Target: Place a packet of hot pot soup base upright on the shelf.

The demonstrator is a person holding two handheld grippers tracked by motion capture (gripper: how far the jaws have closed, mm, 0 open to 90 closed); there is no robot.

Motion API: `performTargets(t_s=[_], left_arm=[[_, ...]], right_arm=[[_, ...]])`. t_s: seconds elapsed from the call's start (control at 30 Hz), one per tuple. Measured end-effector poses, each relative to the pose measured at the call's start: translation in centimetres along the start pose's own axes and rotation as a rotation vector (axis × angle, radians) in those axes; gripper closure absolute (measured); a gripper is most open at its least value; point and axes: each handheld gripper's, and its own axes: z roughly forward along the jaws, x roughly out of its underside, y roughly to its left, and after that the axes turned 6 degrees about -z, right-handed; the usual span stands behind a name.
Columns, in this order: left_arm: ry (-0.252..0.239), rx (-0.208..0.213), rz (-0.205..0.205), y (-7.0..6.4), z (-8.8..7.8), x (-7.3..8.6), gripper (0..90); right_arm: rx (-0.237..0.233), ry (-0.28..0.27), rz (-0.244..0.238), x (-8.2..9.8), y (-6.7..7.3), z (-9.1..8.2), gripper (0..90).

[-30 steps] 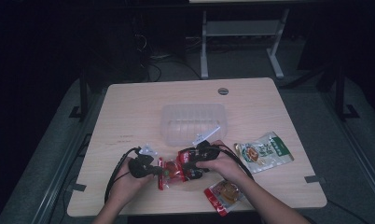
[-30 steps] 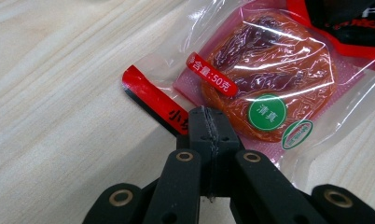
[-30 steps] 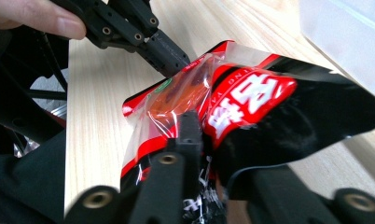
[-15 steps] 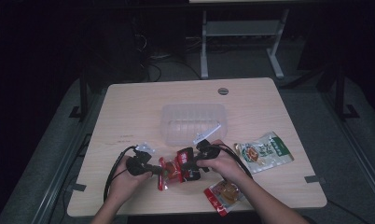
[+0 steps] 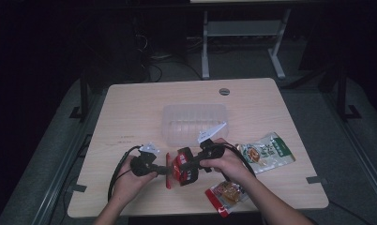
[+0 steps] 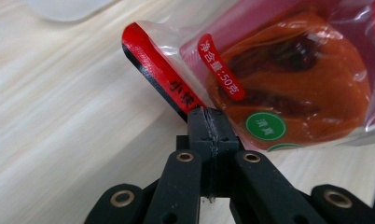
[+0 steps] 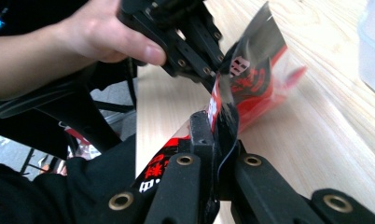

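Note:
A red snack packet (image 5: 183, 172) with orange-brown food inside hangs just above the wooden table (image 5: 130, 108), held between both hands. My left gripper (image 5: 168, 171) comes in from the left and is shut on the packet's red sealed edge (image 6: 167, 79); its jaws (image 6: 207, 114) meet with the film pinched between them. My right gripper (image 5: 189, 165) is shut on the opposite side of the same packet (image 7: 251, 79), with crumpled film between its closed jaws (image 7: 213, 123). In the right gripper view the left gripper (image 7: 209, 72) and its hand sit just beyond.
A clear plastic container (image 5: 193, 123) stands behind the hands, mid-table. A green snack packet (image 5: 266, 152) lies to the right. Another red packet (image 5: 226, 194) lies near the front edge under the right forearm. A round cable hole (image 5: 224, 91) is at the back.

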Motion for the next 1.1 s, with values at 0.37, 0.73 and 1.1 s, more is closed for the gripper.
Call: performTargets(t_s=[0.37,0.73,1.1], left_arm=[[0.003,0.061,0.054,-1.8,1.1,-0.6,90.0],[-0.052,0.085,0.042,-1.0,-0.7,-0.1,87.0],[-0.065,0.02,0.083,-0.5,-2.3,0.7,59.4]], right_arm=[[-0.011,-0.01,-0.031,-0.3,0.7,-0.6,90.0],[0.03,-0.035,-0.031,0.0,0.6,-2.4,90.0],[0.065,-0.051,-0.024,-0.2,0.7,-4.1,90.0]])
